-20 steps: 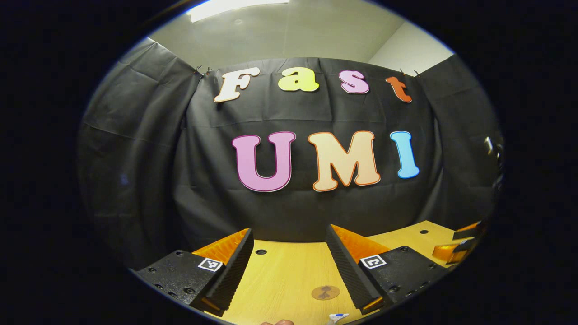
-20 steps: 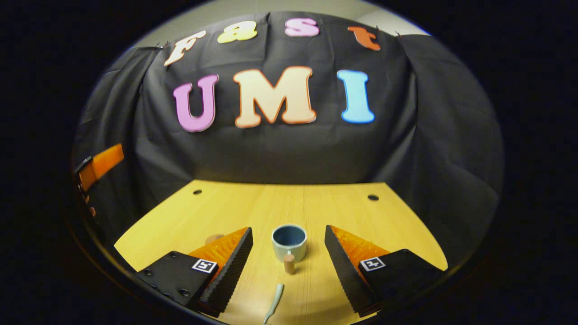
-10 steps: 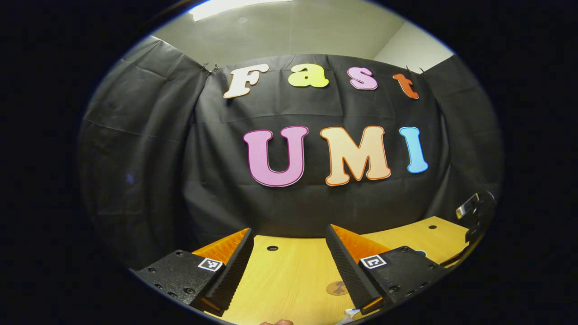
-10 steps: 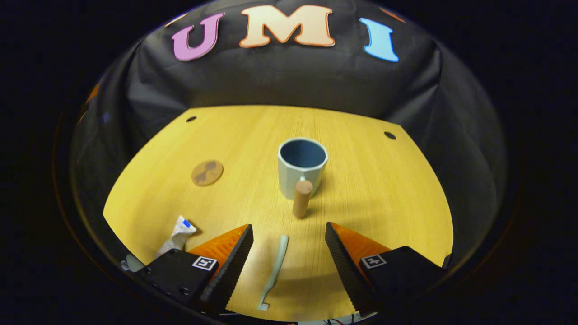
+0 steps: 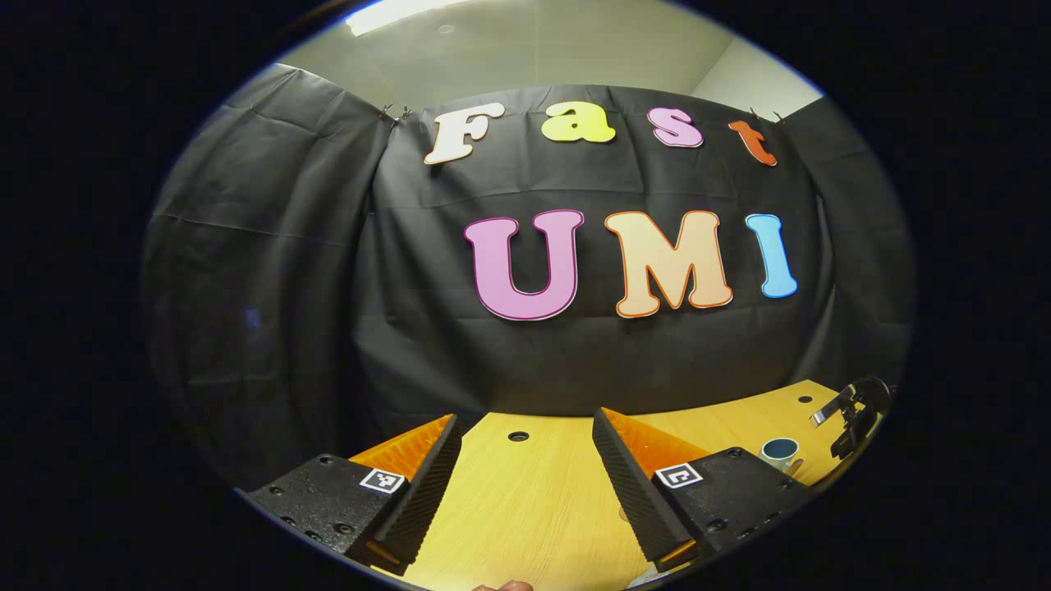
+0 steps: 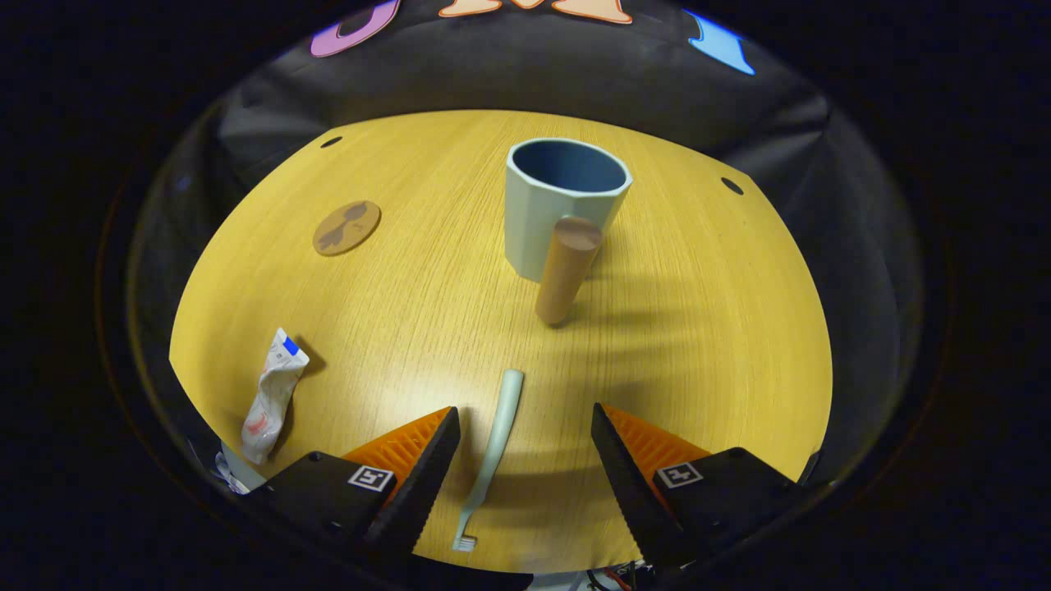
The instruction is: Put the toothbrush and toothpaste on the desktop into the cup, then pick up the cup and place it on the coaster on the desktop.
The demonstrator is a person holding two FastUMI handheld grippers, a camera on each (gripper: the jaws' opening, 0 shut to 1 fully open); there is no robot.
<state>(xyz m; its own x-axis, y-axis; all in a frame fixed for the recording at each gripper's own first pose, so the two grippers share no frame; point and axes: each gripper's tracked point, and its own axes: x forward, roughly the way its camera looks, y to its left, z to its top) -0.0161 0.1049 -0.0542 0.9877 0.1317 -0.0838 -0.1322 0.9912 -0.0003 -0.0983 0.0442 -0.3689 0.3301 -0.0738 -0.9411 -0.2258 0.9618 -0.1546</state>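
In the right gripper view a pale green toothbrush (image 6: pixel 491 454) lies on the wooden desktop (image 6: pixel 410 295), its handle running between the open fingers of my right gripper (image 6: pixel 525 427), which hovers above it. Beyond it stands the pale cup (image 6: pixel 558 201) with a blue inside and a wooden handle (image 6: pixel 566 269) pointing towards me. A crumpled white toothpaste tube (image 6: pixel 271 394) lies at the left, and the round brown coaster (image 6: pixel 346 227) sits further back left. In the left gripper view my left gripper (image 5: pixel 525 435) is open over bare desktop (image 5: pixel 525 509), with the cup (image 5: pixel 778 451) small at the far right.
The black cloth wall closes off the back and sides of the desk. Small round holes (image 6: pixel 731 185) sit near the desk's far corners. Part of the other gripper's dark body (image 5: pixel 854 410) shows at the right edge of the left gripper view.
My right gripper has tilted down and moved forward, so the toothbrush now lies between its fingers and the cup looks larger. The left gripper view has swung left; the coaster slid out behind its right finger.
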